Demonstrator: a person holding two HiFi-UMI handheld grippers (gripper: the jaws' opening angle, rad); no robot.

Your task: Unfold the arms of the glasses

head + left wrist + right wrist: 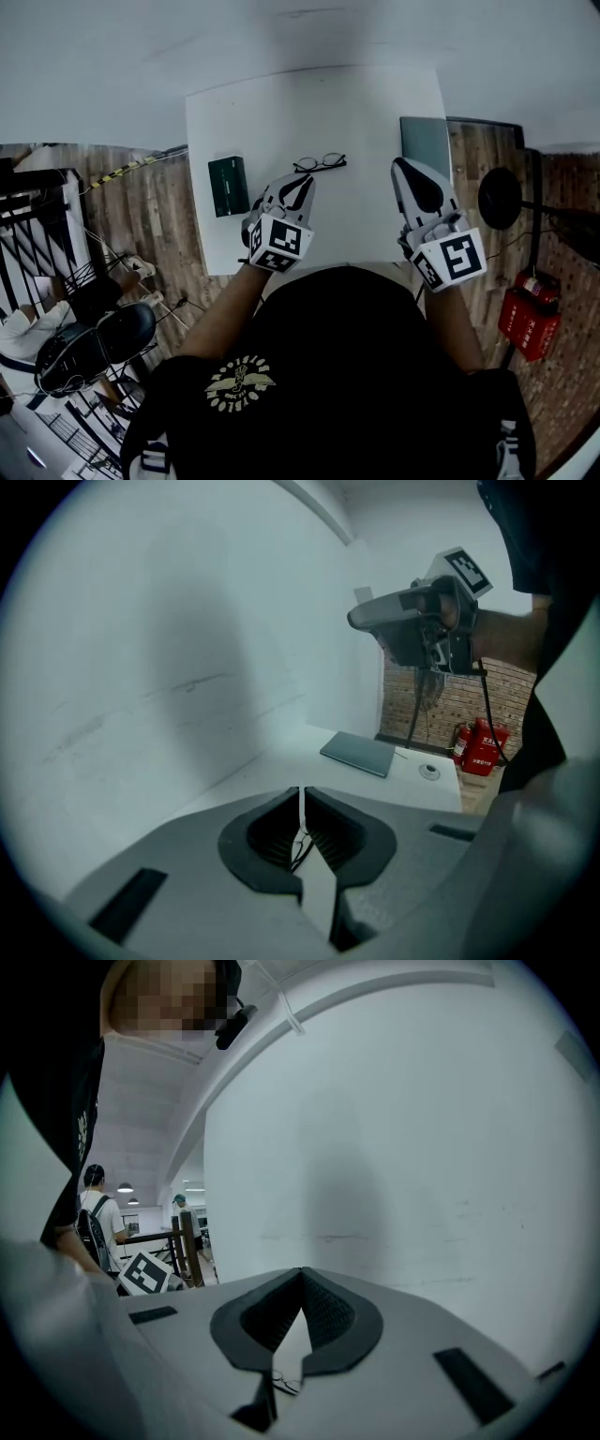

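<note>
Thin black-framed glasses (319, 163) lie on the white table (375, 103), just beyond my left gripper (300, 190). That gripper points down at them and its jaws stand together with nothing held. My right gripper (405, 171) hovers to the right of the glasses, also shut and empty. In the left gripper view the jaws (300, 791) meet at their tips. The right gripper view shows its own jaws (302, 1271) closed too, and through the slit below them a bit of the glasses (281, 1384) shows.
A dark green case (228, 186) lies left of the glasses. A closed grey laptop (425, 142) sits at the table's right edge, and it also shows in the left gripper view (359, 754). A white wall stands behind the table. A red extinguisher (531, 314) is on the floor at right.
</note>
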